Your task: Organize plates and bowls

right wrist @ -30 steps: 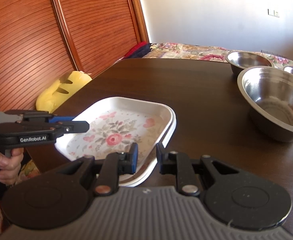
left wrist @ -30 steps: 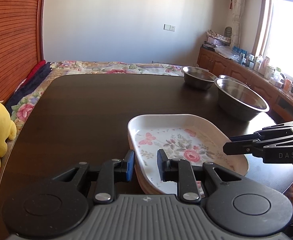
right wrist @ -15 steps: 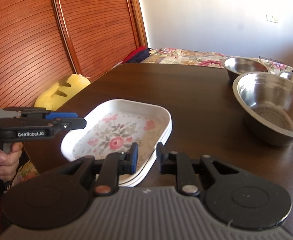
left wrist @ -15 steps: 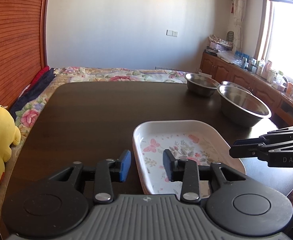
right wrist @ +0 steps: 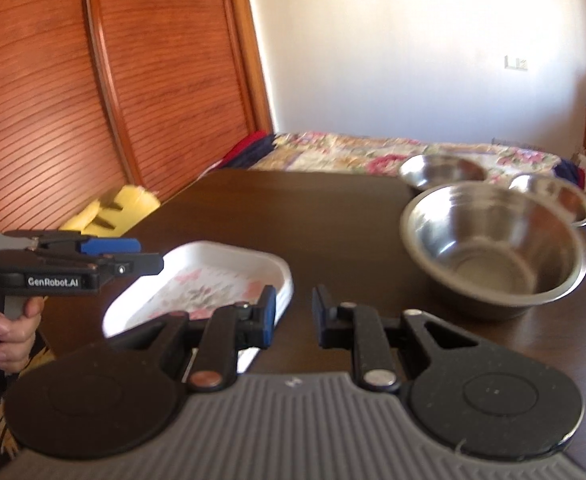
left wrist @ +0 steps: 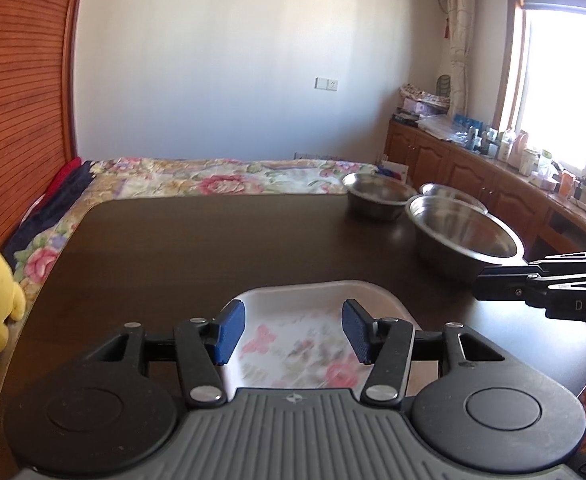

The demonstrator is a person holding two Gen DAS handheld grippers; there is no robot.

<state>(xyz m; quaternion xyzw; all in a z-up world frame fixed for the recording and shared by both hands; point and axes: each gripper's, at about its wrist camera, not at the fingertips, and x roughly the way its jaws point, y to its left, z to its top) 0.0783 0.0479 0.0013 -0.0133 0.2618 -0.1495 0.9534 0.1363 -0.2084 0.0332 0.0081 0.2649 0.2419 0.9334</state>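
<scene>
My left gripper [left wrist: 293,330] has just been opening; its blue pads now stand apart with nothing pressed between them, and the floral tray [left wrist: 301,344] lies on the table just below and ahead of them. My right gripper [right wrist: 293,316] is nearly closed, a narrow gap left between its pads, holding nothing (the tray's near corner sits just left of its left finger).

Ahead and right of both tools stands the large steel bowl [right wrist: 493,248], with a smaller steel bowl [right wrist: 443,172] behind it and a third bowl [right wrist: 553,196] beside that one, all close together near the far right corner of the dark table [left wrist: 213,248]. Left of the bowls the tabletop runs open to its far edge, where a floral bedspread [left wrist: 221,178] begins.

Only the left view shows the window and cluttered cabinet [left wrist: 473,160] past the right edge. Only the right view shows my hand [right wrist: 9,328] on the left tool's handle and the slatted wooden doors [right wrist: 113,80].
</scene>
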